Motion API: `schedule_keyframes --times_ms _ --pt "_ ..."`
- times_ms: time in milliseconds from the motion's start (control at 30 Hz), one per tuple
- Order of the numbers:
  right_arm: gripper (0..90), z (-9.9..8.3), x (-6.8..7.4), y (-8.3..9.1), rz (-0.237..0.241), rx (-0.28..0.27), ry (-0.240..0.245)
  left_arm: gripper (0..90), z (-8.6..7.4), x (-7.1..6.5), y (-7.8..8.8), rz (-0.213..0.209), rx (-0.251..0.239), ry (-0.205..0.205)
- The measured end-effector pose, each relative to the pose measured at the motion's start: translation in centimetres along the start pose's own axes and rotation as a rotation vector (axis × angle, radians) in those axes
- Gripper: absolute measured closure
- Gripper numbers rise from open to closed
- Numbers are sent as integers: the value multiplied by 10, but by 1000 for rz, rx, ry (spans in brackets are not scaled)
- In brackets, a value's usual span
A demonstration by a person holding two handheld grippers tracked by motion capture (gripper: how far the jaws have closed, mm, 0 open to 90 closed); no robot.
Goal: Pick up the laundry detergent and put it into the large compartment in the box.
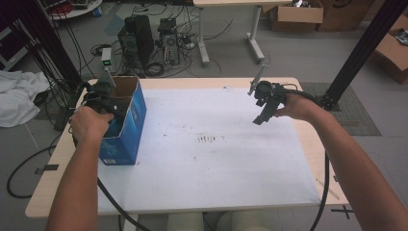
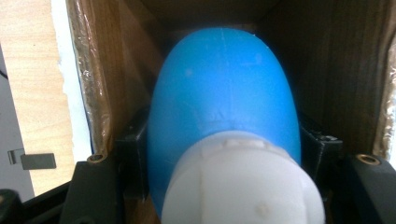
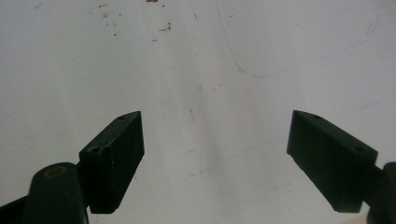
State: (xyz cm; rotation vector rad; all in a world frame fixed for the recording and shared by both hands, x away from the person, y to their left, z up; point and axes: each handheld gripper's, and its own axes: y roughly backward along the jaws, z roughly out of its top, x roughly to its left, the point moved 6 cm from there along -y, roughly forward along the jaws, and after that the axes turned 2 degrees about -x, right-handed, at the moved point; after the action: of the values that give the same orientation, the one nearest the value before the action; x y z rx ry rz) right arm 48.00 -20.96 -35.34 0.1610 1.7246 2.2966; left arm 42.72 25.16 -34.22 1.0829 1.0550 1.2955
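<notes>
A blue box with a brown cardboard inside stands open-topped on the table, right under the left gripper, whose jaws reach down into it. Between those jaws sits a smooth blue rounded object with a white ribbed end, its white end nearest the gripper.

The left tool dips into the blue box, so in the high view its jaws are hidden behind the box wall; in the left gripper view the blue object between the jaws covers their inner faces, and its white end is cut off below.
</notes>
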Motion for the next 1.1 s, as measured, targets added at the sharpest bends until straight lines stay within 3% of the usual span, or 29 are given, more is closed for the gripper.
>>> schedule_keyframes --times_ms 533,1100 --pt "190 1 1 1 0 -7 4 323 0 0 4 -27 -1 3" --pt "189 2 5 2 -1 -9 6 293 -1 -1 14 -38 -45 6"
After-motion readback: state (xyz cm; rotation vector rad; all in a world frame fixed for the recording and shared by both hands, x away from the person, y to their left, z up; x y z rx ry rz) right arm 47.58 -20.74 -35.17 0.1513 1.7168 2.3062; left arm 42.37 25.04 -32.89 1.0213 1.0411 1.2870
